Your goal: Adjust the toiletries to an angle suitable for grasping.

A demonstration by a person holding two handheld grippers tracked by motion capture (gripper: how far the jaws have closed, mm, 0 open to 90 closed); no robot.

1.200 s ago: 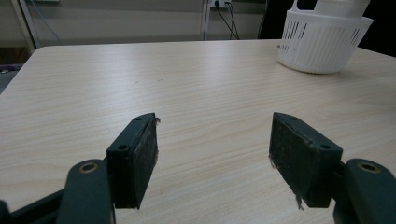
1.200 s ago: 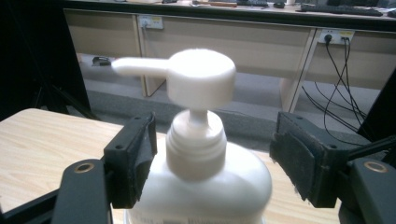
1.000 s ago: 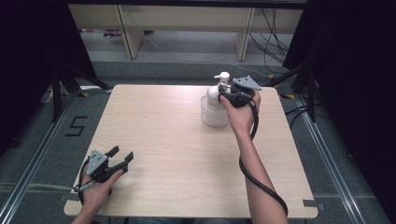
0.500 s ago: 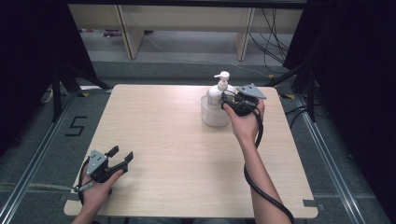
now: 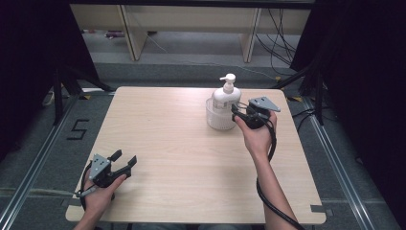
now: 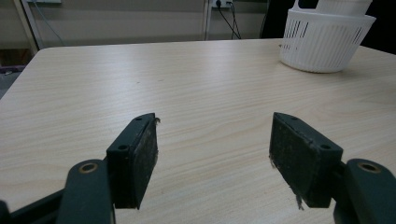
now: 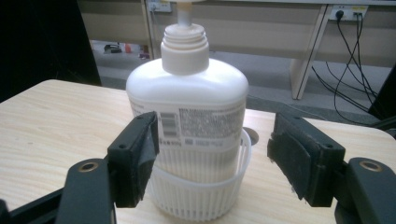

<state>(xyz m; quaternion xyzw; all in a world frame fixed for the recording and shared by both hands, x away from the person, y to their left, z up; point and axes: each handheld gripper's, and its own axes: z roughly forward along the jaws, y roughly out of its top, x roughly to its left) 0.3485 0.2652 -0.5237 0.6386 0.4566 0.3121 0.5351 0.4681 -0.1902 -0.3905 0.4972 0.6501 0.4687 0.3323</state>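
White pump bottle: flat-sided plastic body, ribbed collar, pump head on top, printed label with barcode on side seen in right gripper view. Upright, lower part sunk in small white slotted basket. Basket round, thin vertical slits in wall, rim wider than base. Both stand on light wooden table, toward far right part, well in from edges.

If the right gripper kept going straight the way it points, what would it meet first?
Most likely the white pump bottle standing in the small white basket: the right gripper faces it with open jaws on either side.
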